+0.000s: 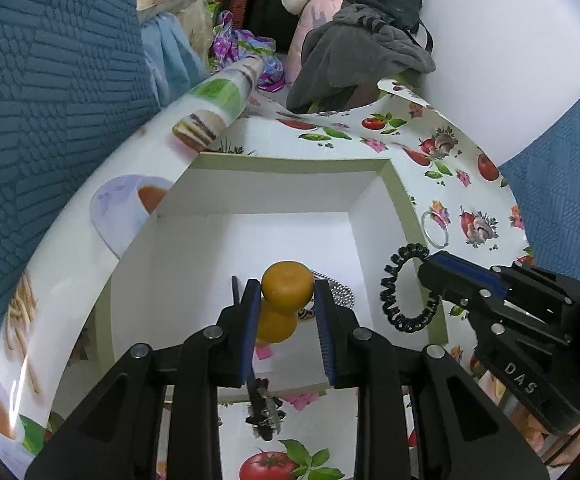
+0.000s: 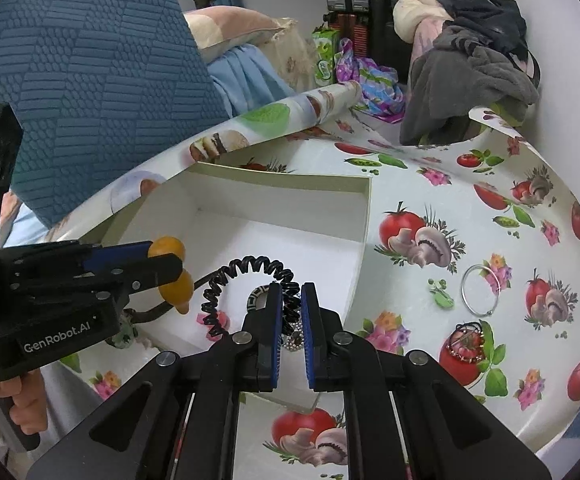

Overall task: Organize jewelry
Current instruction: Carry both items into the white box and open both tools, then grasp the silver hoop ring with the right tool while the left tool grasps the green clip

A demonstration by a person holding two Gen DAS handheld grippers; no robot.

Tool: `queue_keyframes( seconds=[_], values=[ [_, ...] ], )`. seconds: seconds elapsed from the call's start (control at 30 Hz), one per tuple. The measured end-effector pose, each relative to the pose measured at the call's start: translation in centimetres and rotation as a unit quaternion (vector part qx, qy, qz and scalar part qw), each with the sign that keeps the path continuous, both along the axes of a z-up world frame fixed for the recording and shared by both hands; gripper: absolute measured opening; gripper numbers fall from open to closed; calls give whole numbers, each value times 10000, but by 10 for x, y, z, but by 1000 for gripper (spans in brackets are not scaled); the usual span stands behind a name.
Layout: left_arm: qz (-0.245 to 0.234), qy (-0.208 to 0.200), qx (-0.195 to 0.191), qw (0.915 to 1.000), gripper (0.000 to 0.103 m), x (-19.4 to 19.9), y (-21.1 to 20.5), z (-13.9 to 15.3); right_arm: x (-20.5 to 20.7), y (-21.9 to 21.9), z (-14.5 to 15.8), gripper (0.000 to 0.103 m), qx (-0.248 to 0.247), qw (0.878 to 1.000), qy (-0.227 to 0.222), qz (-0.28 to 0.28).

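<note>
A white open box (image 1: pixel 290 168) (image 2: pixel 290 184) lies on the table. My left gripper (image 1: pixel 287 294) is shut on an orange double-ball hair tie (image 1: pixel 285 286) (image 2: pixel 167 248) and holds it over the box's near part. My right gripper (image 2: pixel 291 296) (image 1: pixel 430 270) is shut on a black spiral hair tie (image 2: pixel 245 266) (image 1: pixel 394 288), holding it above the box's right wall. A silver bead chain (image 1: pixel 342 290) (image 2: pixel 294 340) and a patterned band (image 2: pixel 255 294) lie inside the box. A silver ring (image 1: pixel 434 230) (image 2: pixel 480 290) lies on the table right of the box.
The table has a tomato-and-mushroom printed cloth (image 2: pixel 430 240). A beaded bracelet (image 2: pixel 466 344) lies near the silver ring. A dark hair clip (image 1: pixel 263 412) lies before the box. A blue cushion (image 1: pixel 49 100) and piled clothes (image 1: pixel 362 48) stand behind.
</note>
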State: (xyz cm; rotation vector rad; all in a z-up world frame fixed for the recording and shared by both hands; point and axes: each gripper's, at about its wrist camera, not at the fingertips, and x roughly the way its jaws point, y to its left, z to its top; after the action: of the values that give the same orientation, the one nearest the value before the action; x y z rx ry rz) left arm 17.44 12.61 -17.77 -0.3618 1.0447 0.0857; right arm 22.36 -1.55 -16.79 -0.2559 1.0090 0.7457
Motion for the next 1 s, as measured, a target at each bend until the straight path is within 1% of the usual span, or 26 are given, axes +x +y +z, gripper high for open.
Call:
queue_keyframes(
  seconds=[0.1, 0.13, 0.17, 0.2, 0.27, 0.5, 0.6, 0.7, 0.83, 1.0],
  values=[
    [33, -9, 25, 10000, 28, -2, 1, 3, 2, -3, 3, 9, 103, 9999, 104, -9],
    [60, 4, 24, 10000, 29, -2, 1, 4, 3, -4, 4, 11, 122, 9999, 114, -1],
    [96, 17, -14, 10000, 33, -2, 2, 5, 3, -5, 6, 14, 139, 9998, 108, 18],
    [138, -5, -46, 9999, 41, -3, 3, 7, 2, -6, 8, 20, 146, 9998, 88, 35],
    [180, -122, -60, 9997, 47, -5, 2, 14, 2, -8, 16, 22, 192, 9998, 8, 62],
    [144, -571, -88, 9982, 47, -5, -13, 49, 6, -30, 52, 22, 461, 9983, -367, 23],
    [118, -737, -111, 9971, 47, -3, -23, 62, 11, -47, 71, 22, 629, 9966, -534, -79],
    [22, -868, -87, 9962, 47, 3, -38, 74, 16, -66, 86, 22, 689, 9947, -727, -215],
    [-93, -983, -120, 9950, 47, 12, -58, 82, 22, -90, 98, 22, 685, 9922, -959, -403],
    [-275, -1032, -161, 9942, 47, 25, -86, 82, 33, -122, 101, 22, 738, 9893, -1074, -658]
  ],
)
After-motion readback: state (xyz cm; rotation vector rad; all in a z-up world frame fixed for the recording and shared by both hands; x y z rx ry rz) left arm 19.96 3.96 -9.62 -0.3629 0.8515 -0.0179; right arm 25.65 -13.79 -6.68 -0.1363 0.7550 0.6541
